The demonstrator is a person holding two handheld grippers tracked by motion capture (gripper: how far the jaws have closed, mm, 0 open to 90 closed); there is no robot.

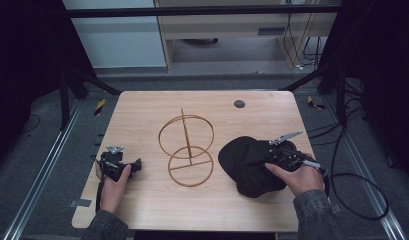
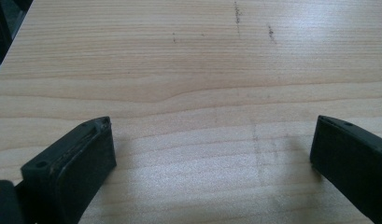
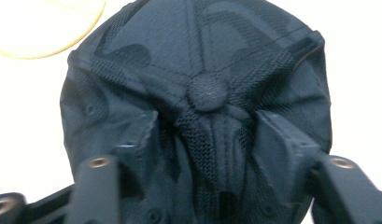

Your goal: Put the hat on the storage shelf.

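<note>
A black cap [image 1: 247,160] lies on the right part of the wooden table [image 1: 142,205]. My right gripper [image 1: 273,156] rests on the cap's crown. In the right gripper view the cap [image 3: 193,42] shows its top button, and my right gripper [image 3: 208,125] pinches a bunched fold of fabric just below that button. At the table's middle stands a thin wooden hoop stand [image 1: 189,147], with one ring upright and one flat. My left gripper [image 1: 136,164] sits low at the left, pointing toward the stand. In its own view the left gripper [image 2: 212,135] is wide open over bare wood.
A small dark round insert [image 1: 239,104] sits in the tabletop near its far edge. Black cables [image 1: 359,192] loop on the floor to the right of the table. Part of the stand's ring [image 3: 48,46] shows beyond the cap.
</note>
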